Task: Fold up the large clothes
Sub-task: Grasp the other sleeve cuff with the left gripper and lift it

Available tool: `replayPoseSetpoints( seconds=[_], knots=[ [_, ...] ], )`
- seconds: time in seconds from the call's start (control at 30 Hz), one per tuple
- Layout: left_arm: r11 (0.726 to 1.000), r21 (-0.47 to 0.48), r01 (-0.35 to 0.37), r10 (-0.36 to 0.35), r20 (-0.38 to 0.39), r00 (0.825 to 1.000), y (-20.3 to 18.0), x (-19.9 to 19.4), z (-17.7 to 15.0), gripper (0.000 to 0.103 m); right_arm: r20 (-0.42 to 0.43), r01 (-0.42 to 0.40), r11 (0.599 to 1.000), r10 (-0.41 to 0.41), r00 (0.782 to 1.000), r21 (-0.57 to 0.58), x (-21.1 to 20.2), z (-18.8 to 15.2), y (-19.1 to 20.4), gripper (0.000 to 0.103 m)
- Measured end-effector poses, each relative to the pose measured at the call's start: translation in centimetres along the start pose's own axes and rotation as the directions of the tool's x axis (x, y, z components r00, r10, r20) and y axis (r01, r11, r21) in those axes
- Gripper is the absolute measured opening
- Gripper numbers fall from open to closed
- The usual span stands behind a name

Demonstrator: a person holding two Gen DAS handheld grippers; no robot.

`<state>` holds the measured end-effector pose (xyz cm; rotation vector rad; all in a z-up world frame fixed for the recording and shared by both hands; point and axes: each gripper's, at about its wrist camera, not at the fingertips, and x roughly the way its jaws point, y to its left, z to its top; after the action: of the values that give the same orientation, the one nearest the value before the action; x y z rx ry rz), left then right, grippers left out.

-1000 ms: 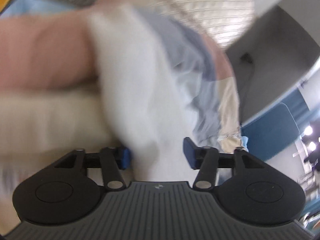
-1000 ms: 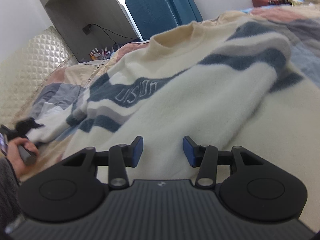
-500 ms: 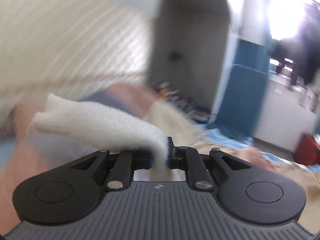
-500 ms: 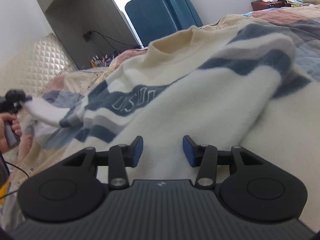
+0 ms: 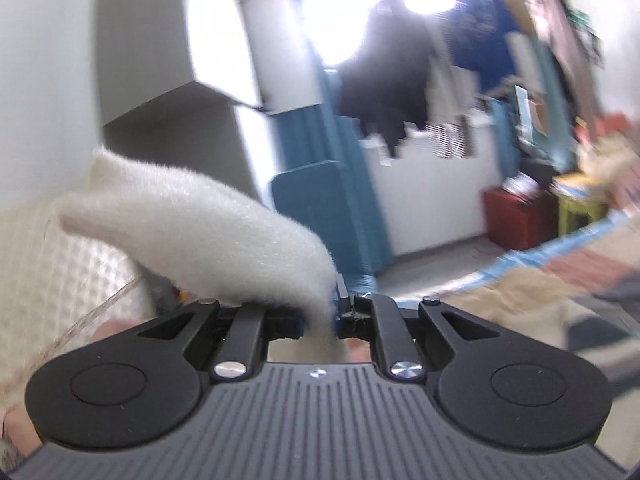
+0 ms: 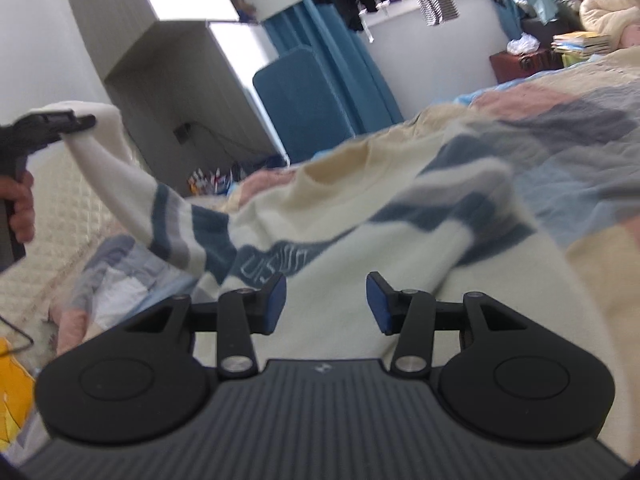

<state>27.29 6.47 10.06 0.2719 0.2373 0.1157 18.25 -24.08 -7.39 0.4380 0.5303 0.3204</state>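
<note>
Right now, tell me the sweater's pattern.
Cream sweater with blue and grey stripes; clearest in the right wrist view.

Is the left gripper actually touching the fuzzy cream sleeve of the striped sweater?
Touching. In the left wrist view the left gripper is clamped on the fuzzy cream sleeve; the right wrist view shows that sleeve lifted.

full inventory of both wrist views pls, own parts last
sweater: 1, cream with blue and grey stripes, spread on bed
sleeve: 1, cream, lifted at left
bedcover: 1, pastel patchwork, under sweater
headboard: 1, cream quilted, left
curtain: 1, blue, back wall
books: 1 stack, far right
left gripper: 1, black, shut on sleeve
right gripper: 1, black, open over sweater
hand: 1, grips left gripper handle
</note>
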Motion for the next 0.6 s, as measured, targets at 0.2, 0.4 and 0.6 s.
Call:
replayPoseSetpoints(
  seconds=[0.2,0.4,0.6],
  knots=[
    [0.986,0.077,0.148,-0.145,-0.041,0.989,-11.8,-3.2,-1.6,0.015,0.081,0.010,0.998,-0.016,0.997,0.067,-3.5,1.5,-2.3,0.048],
    [0.967,0.070,0.246,-0.239,-0.100,0.966,-21.9,-5.2,-7.4,0.015,0.139,0.008,0.986,-0.032,0.990,0.169,-5.0,2.2,-5.2,0.049],
    [0.941,0.102,0.324,-0.292,-0.242,0.925,-27.7,-3.4,-15.0,0.015,0.150,-0.007,0.976,-0.026,0.988,0.220,-4.9,2.2,-6.6,0.049]
  ],
)
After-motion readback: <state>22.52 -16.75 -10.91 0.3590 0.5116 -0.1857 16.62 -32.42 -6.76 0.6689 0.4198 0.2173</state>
